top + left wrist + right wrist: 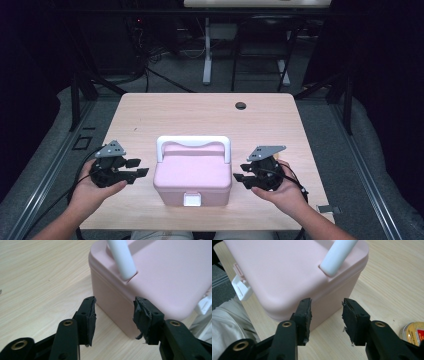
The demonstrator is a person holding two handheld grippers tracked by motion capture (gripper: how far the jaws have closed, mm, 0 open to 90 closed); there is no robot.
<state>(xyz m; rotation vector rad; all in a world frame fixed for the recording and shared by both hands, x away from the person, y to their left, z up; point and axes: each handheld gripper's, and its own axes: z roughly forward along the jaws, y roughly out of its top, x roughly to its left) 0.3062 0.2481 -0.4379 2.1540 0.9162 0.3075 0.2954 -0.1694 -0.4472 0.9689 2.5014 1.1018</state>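
Observation:
A pink lidded box [192,175] with a white carry handle [193,142] and a white front latch [192,200] stands on the near middle of the wooden table [200,115]. My left gripper [140,167] is held just left of the box and points at its side. In the left gripper view its jaws [115,315] stand open and empty, short of the box's corner [162,277]. My right gripper [241,172] mirrors it on the box's right. In the right gripper view it [325,315] is open too, with the box wall [287,272] just beyond the pads.
A round yellow tin-like object [414,333] lies on the table near the right hand. A cable hole [241,105] sits at the table's far edge. Desk legs and cables fill the dark floor beyond. The person's light clothing [227,325] shows past the near edge.

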